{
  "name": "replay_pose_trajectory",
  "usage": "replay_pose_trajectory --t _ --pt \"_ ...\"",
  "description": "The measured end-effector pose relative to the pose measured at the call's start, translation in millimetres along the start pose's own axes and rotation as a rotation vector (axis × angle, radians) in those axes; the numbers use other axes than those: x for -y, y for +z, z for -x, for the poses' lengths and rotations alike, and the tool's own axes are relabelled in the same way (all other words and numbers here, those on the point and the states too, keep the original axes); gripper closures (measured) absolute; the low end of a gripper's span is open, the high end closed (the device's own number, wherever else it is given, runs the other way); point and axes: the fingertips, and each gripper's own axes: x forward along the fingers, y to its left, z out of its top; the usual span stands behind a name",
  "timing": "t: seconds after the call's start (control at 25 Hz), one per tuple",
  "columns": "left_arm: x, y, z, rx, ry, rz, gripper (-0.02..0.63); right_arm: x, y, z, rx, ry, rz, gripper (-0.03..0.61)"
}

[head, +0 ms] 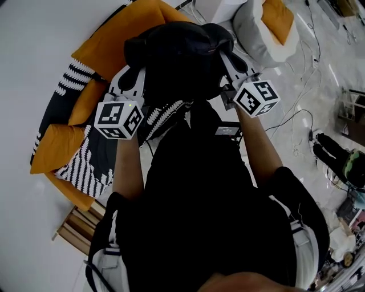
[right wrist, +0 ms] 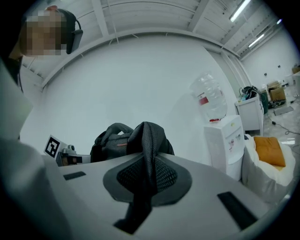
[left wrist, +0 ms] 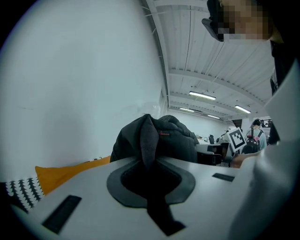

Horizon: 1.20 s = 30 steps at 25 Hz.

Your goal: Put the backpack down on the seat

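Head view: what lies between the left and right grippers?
The black backpack, as the head view shows; the left gripper and right gripper are each shut on one of its straps.

Dark round seat (head: 52,122) under my view. Orange cushions (head: 114,40) and black-white patterned pillows (head: 85,165) piled on it. Pale glossy floor (head: 296,68) at right, cables (head: 296,117) trailing across.

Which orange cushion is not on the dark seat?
The orange cushion at the head view's upper right, lying on the white beanbag; the other orange ones sit on the dark seat at the left.
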Motion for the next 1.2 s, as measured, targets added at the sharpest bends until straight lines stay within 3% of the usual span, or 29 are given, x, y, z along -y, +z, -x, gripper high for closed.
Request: replay_pose_trajectory --t 0.48,1.0,1.2 --pt "-73.1 -46.5 -69.4 -0.102 0.088 0.050 0.581 52.2 -50.4 -93.2 -0.093 0.118 -0.092 0.531" --pt "-132.2 -115.0 -137.5 -0.247 0.133 0.133 0.581 118.1 -117.8 -176.9 -0.223 0.115 -0.187 0.531" --pt "-158.1 -122.6 -159.9 -0.242 0.161 0.162 0.580 130.0 -126.6 -203.0 -0.238 0.116 -0.194 0.531"
